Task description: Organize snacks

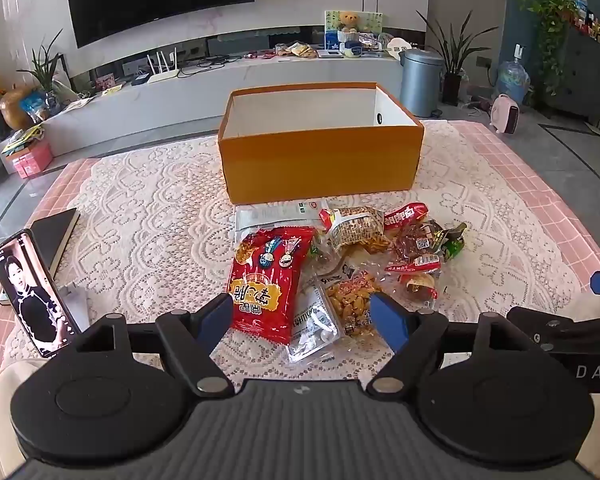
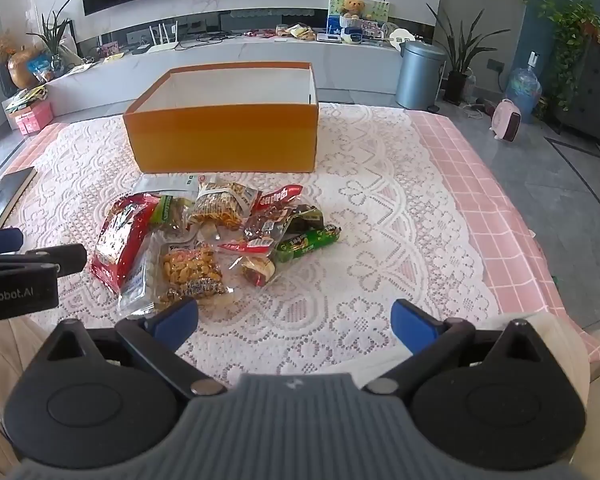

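Orange cardboard formed the open box (image 1: 320, 160), which was set at the far side of the lace cloth (image 1: 140, 208). The snack packets (image 1: 332, 264) were heaped just near of it. Both the left gripper (image 1: 306, 318) and the right gripper (image 2: 296, 320) were held with jaws wide apart, nothing between them.

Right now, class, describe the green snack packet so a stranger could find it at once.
Start at the orange box on the lace cloth; a snack pile lies before it. At the pile's right edge lies the green packet, the only long, bright green tube among red and clear bags.
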### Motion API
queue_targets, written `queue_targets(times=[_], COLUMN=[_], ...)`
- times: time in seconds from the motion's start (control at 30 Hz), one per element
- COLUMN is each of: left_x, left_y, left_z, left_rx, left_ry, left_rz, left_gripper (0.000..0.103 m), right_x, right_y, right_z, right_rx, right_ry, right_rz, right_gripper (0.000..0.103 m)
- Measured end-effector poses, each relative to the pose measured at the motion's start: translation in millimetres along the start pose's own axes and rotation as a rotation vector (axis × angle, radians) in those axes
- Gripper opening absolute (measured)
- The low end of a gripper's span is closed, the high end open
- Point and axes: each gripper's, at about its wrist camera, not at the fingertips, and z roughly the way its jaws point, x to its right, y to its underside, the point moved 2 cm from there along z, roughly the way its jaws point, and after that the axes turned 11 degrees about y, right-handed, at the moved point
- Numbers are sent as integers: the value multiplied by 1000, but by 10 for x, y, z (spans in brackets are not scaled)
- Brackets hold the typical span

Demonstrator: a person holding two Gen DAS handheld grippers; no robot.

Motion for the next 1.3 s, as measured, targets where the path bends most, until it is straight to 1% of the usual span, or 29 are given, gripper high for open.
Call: queue_targets(times=[0.53, 1.3], left_x=[12, 27], left_y=[6, 22], left_z=[-31, 29], left_rx=[0, -14], left_ry=[5, 2], left_rz=[-1, 1], left_gripper=[90, 90], right_x=[-6, -23], right_y=[1, 7], right_z=[-8, 23], right_rx=[1, -18], right_ry=[1, 10], right_rz=[-5, -13], right_gripper=[99, 99])
